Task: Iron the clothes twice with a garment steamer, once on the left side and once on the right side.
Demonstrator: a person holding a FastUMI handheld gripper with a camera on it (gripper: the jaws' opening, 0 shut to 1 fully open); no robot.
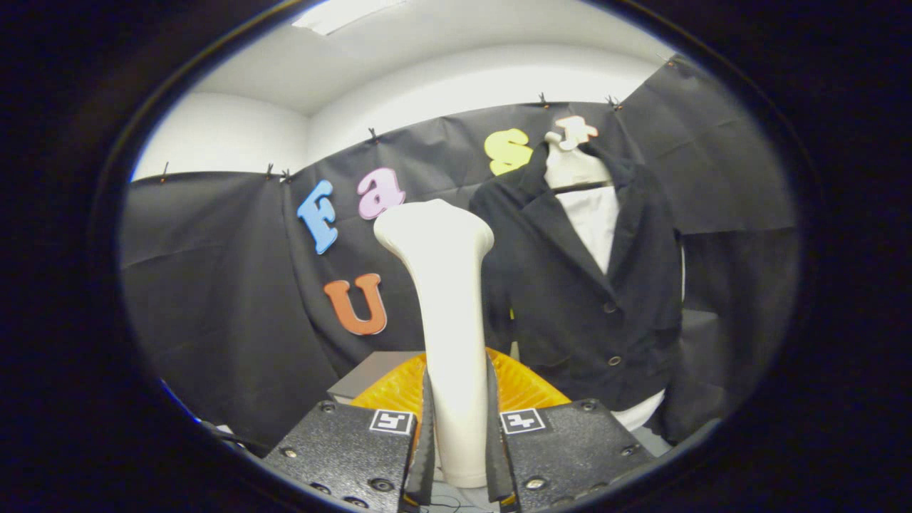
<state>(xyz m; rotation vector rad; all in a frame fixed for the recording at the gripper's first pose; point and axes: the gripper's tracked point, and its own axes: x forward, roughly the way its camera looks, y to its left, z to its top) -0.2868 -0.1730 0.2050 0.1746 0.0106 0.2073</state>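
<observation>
From the gripper view, the gripper (458,427) is pinching the white garment steamer (449,320) upright, both fingers pressing its handle. Beyond and to the right, the black jacket (570,299) is hanging on a hanger (570,167), apart from the steamer's head.

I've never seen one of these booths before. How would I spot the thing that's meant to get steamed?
Look at the black cloth wall beyond the claw, which is shut on the white garment steamer. Hanging before that wall, just beside the steamer's head, is the black jacket. Its lapels, buttons and white shirt underneath set it apart from the flat cloth.
</observation>
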